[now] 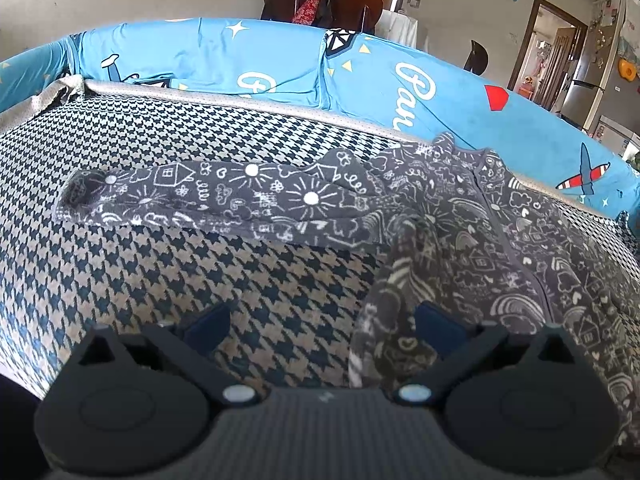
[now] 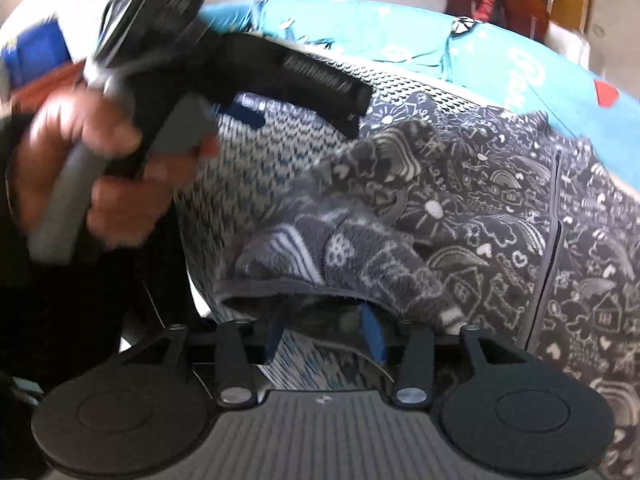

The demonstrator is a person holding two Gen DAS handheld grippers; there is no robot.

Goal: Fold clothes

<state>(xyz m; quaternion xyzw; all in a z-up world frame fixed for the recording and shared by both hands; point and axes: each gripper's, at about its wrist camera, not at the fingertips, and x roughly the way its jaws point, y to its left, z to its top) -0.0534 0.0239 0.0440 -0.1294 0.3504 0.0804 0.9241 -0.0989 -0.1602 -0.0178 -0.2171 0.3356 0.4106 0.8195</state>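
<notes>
A garment (image 1: 460,216) is lying spread on a sofa seat (image 1: 160,280), its body sitting to the right and one sleeve (image 1: 208,196) stretching out to the left across the seat. A backrest (image 1: 280,68) is running behind the seat, and chairs (image 1: 340,0) are standing behind that. A fridge (image 1: 592,80) is standing far right. The left gripper (image 1: 320,328) is hovering at the seat's near edge, a fold of the garment draping by its right finger. The right gripper (image 2: 324,336) is sitting under the garment's near hem (image 2: 288,292), with the left hand (image 2: 88,168) to its left.
</notes>
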